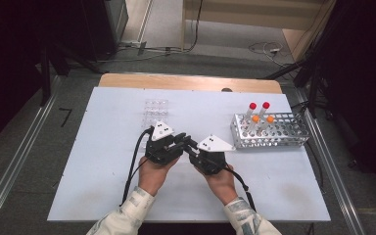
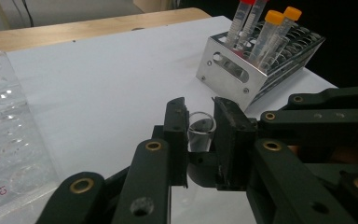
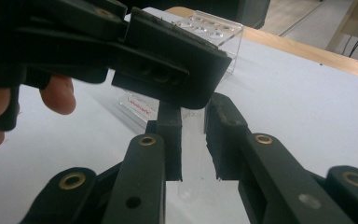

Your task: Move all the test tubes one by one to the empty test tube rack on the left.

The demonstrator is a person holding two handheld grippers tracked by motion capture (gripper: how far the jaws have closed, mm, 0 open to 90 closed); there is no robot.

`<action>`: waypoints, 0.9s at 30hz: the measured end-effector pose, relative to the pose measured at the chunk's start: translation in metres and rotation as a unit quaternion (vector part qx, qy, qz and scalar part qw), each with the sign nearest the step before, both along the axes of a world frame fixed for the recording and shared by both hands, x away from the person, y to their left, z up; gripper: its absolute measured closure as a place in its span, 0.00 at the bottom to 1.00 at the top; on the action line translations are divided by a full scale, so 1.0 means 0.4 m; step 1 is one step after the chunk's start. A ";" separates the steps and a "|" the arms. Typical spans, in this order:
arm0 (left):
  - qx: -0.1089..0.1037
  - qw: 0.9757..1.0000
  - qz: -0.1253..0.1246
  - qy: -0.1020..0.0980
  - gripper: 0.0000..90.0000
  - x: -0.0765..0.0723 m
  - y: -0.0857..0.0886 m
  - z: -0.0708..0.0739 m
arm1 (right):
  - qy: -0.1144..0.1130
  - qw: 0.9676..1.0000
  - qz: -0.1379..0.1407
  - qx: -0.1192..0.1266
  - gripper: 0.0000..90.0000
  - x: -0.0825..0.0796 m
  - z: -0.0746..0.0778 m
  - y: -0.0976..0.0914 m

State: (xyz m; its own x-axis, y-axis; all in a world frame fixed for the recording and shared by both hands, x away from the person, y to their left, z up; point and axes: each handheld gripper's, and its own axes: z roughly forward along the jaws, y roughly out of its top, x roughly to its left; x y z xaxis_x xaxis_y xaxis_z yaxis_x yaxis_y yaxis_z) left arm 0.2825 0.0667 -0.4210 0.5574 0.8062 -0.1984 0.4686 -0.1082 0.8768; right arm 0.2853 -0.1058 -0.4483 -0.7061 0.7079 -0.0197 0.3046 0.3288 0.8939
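A clear, uncapped tube (image 2: 200,128) sits between the pads of my left gripper (image 2: 200,105), which is shut on it near its open mouth. In the right gripper view the same tube (image 3: 193,154) runs up between the pads of my right gripper (image 3: 193,112), shut on its body. The left gripper's fingers (image 3: 168,65) cross just above them. From the high view both grippers meet at the table's middle, left gripper (image 1: 185,139) and right gripper (image 1: 192,147) tip to tip, and the tube is hidden between them.
A metal rack (image 1: 269,132) at the right holds two red-capped tubes (image 1: 252,105) and two orange-capped tubes (image 1: 255,118). A clear well plate (image 1: 155,112) lies just beyond the left gripper. The white sheet (image 1: 103,171) covers the table.
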 end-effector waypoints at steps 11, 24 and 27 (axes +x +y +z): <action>-0.006 1.000 0.016 -0.017 0.86 0.017 0.025 0.038 | 0.035 0.999 0.025 0.005 0.51 0.010 0.016 -0.038; 0.002 0.998 0.057 -0.034 0.86 0.069 0.081 0.103 | 0.052 0.998 0.016 0.017 0.43 -0.014 0.006 -0.124; 0.006 0.997 0.065 -0.037 0.86 0.083 0.088 0.111 | 0.060 0.998 0.011 0.024 0.42 -0.017 -0.006 -0.145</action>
State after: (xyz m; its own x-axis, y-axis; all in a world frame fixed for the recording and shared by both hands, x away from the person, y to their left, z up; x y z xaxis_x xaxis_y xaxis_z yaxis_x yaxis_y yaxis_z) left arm 0.3157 0.1018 -0.3766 0.4601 0.8751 -0.1503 0.4141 -0.0618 0.9081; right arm 0.2787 -0.1636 -0.4508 -0.7164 0.6906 0.0995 0.4031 0.2932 0.8669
